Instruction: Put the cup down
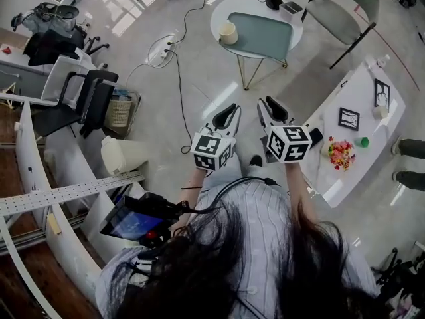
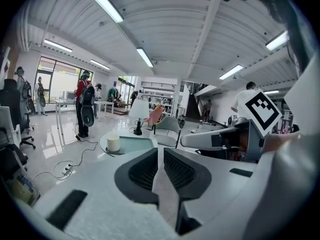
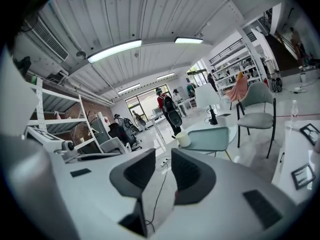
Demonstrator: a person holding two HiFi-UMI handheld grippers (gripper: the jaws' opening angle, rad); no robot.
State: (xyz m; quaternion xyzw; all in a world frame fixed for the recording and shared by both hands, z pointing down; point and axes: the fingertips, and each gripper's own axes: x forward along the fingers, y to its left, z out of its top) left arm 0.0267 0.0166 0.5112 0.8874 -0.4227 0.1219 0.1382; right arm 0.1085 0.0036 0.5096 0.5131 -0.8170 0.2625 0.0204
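Cream cylindrical cup [image 1: 228, 32] standing on the round white surface [image 1: 222, 8], both grippers held empty and well short of it.
The left gripper [image 2: 160, 152] has its dark fingers drawn almost together, only a thin slit between them and nothing in it. Beyond, the cup stands upright at the left edge of a teal mat, its mouth up and its long axis vertical; whether it has a handle cannot be made out. The right gripper [image 3: 163, 156] has its fingers a little apart, with only floor and cable showing through. Dark hair hides the lower head view.
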